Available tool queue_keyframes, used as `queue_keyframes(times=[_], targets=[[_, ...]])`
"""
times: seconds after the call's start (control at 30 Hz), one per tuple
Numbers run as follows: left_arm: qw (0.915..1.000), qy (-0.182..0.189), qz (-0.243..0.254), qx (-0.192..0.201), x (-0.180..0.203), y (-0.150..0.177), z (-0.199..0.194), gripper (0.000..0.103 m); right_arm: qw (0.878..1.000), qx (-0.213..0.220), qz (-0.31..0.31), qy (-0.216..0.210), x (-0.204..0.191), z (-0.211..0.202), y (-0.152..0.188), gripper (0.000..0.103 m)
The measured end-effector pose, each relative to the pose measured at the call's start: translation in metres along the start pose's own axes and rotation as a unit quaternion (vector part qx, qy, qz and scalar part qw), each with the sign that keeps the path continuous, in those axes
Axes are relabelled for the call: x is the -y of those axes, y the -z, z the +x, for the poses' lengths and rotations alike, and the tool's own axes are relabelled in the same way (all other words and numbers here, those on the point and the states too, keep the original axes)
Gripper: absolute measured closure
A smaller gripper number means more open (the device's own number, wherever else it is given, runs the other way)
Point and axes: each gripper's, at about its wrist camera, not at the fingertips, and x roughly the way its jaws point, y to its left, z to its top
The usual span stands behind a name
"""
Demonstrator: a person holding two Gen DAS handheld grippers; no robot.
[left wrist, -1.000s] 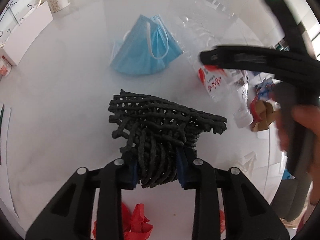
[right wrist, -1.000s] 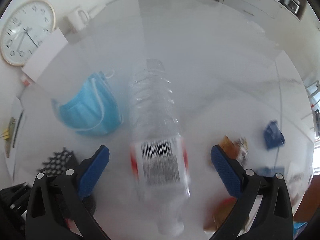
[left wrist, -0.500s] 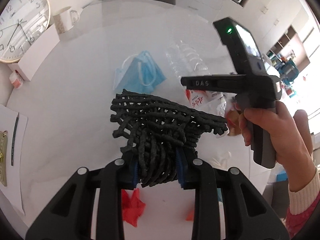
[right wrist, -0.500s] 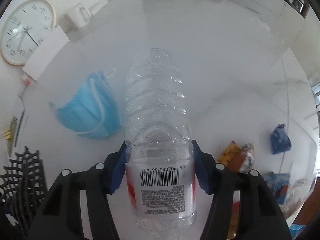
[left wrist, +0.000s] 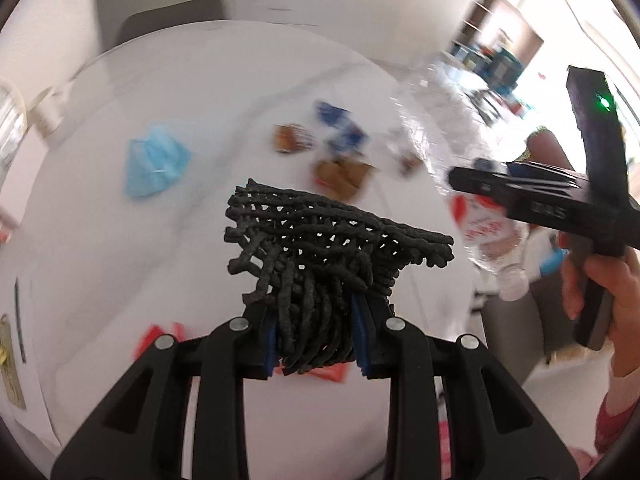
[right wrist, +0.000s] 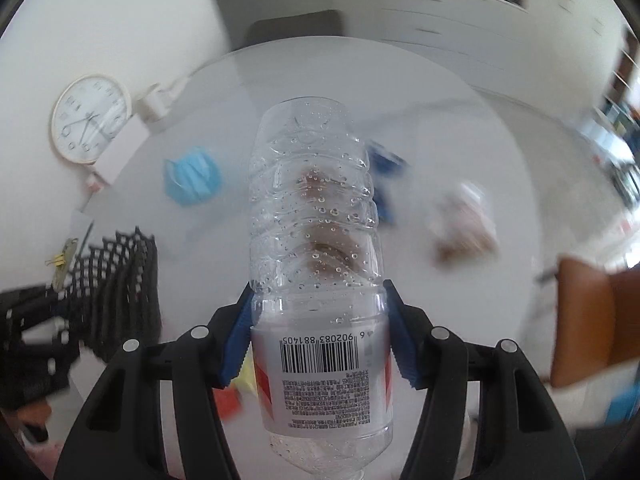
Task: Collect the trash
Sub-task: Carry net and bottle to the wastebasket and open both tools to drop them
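The right gripper (right wrist: 318, 344) clamps the clear bottle (right wrist: 316, 264), long axis running straight out along its fingers, above the desk (right wrist: 460, 148); the left gripper (left wrist: 316, 332) pinches the black mesh bag (left wrist: 320, 240) just beside it.

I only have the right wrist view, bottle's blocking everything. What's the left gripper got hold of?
Observer: The left gripper is shut on a black mesh bag, bunched between its blue pads.
Operator: What's behind my bottle on the table?
Observer: Brown cardboard scraps, in the left wrist view.
Operator: Anything near me I'm missing?
Observer: Red paper scraps lie on the table below the left gripper.
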Motion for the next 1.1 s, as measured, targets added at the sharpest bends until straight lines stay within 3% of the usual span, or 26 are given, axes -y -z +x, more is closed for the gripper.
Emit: queue_keyframes(times=[0.2,0.4,0.53,0.63,0.97,1.1], targets=[[0.9922,0.071,0.094,-0.038,0.093,0.020,0.017,0.075,0.995,-0.011,0.077,0.062,0.083,-0.058,0.088,0.042],[0.9689,0.142,0.178,-0.096,0.194,0.039,0.053,0.075,0.989,-0.010,0.130,0.076,0.141,-0.081,0.138,0.042],[0.9595,0.145,0.208,-0.122,0.239,0.049,0.080,0.075,0.987,-0.003,0.142,0.075,0.163,-0.095,0.155,0.042],[0.9561,0.149,0.213,-0.136,0.262,0.052,0.096,0.069,0.987,-0.001,0.145,0.074,0.178,-0.100,0.164,0.042],[0.9569,0.132,0.206,-0.157,0.303,0.056,0.119,0.037,0.986,-0.007,0.156,0.050,0.202,-0.090,0.181,0.042],[0.9575,0.125,0.206,-0.159,0.310,0.053,0.122,0.035,0.987,-0.011,0.156,0.045,0.206,-0.087,0.184,0.042]])
